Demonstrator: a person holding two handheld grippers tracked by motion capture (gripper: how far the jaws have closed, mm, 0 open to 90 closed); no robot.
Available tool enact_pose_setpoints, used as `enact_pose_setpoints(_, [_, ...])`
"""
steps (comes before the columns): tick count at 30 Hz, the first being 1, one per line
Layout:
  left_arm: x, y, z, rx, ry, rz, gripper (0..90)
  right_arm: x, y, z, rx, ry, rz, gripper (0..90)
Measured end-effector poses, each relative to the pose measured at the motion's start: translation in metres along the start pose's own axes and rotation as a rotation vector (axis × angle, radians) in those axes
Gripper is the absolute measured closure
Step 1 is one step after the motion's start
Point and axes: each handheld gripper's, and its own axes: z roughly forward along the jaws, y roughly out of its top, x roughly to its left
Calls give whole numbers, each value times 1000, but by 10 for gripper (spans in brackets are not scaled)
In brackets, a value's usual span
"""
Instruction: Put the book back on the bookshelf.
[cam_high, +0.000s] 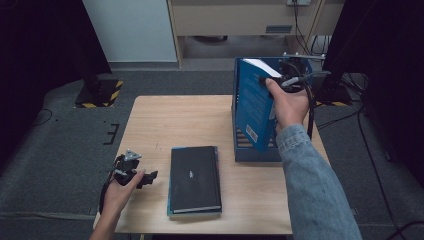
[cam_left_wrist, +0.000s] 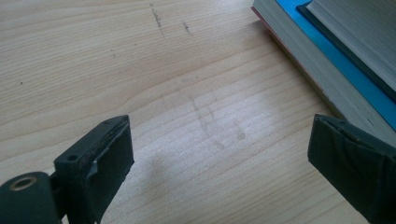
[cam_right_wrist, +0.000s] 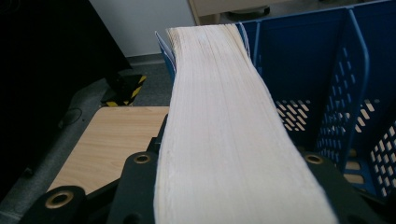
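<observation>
Right gripper (cam_high: 280, 80) — clamped on blue book (cam_high: 254, 102) | left gripper (cam_left_wrist: 219, 154) — wide open

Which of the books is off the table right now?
The blue book, held upright by the right hand-held gripper at the blue file rack. The black book lies flat on the stack on the table.

A pale wooden worktop (cam_high: 165, 125) is standing on grey carpeted floor (cam_high: 55, 145). Behind it, a light wall panel (cam_high: 130, 30) is facing the room beside a beige cabinet (cam_high: 235, 20). Black stands are flanking the scene, one resting on a yellow-and-black striped base (cam_high: 100, 93). Cables (cam_high: 370, 150) are trailing across the carpet at the right.
</observation>
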Motion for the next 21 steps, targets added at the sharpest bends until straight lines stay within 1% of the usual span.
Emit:
enact_pose_setpoints(1, [0,-1,0,0,1,0,64,4,2,3,-3,-2,-6,594])
enact_pose_setpoints(4, [0,-1,0,0,0,1,64,5,4,5,-6,-7,-7,594])
enact_pose_setpoints(6, [1,-1,0,2,0,1,63,4,4,9,-9,-12,-4,594])
enact_pose_setpoints(7, [1,-1,0,3,0,2,64,0,4,13,-6,-18,8,594])
enact_pose_setpoints(8, [1,-1,0,3,0,2,64,0,4,13,-6,-18,8,594])
enact_pose_setpoints(9, [1,-1,0,0,1,5,64,-4,3,17,-2,-26,13,594])
enact_pose_setpoints(13, [-1,-1,2,8,4,13,64,-6,3,23,1,-35,22,593])
enact_pose_setpoints(16, [-1,0,2,12,4,18,64,-6,3,28,-14,-28,31,594])
enact_pose_setpoints(17, [-2,-1,2,16,1,18,64,-6,1,32,-27,-22,41,594])
enact_pose_setpoints(18, [-2,-1,2,16,1,18,64,-6,1,32,-27,-22,41,594])
enact_pose_setpoints(19, [-1,-1,3,18,2,19,64,-7,-1,37,-41,-23,56,594])
enact_pose_setpoints(21, [-1,-1,2,17,1,17,64,-7,-2,39,-45,-26,62,594])
